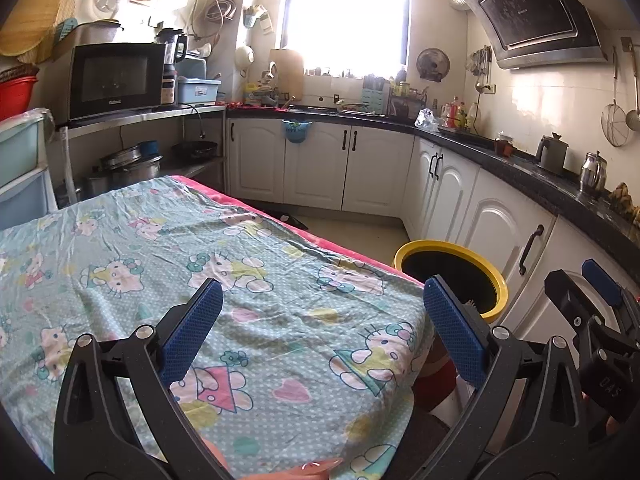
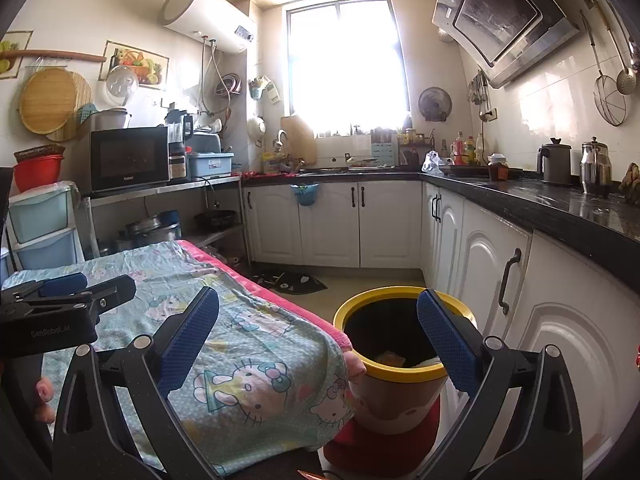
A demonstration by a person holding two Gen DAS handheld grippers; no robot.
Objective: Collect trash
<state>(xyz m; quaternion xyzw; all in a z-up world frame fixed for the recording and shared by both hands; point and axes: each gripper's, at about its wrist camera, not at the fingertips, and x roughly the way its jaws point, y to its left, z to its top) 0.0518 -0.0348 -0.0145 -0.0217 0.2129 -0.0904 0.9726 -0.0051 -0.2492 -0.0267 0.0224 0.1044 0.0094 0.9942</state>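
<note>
A yellow-rimmed trash bin with a black liner stands on the floor beside the table's right corner; it also shows in the left wrist view. Some pale trash lies at its bottom. My right gripper is open and empty, above the table corner and the bin. My left gripper is open and empty over the cartoon-cat tablecloth. The right gripper shows at the right edge of the left wrist view. The left gripper shows at the left of the right wrist view.
White cabinets under a black counter run close on the right and along the back. A microwave sits on a metal shelf at left. Plastic drawers stand beside the table. A dark mat lies on the floor.
</note>
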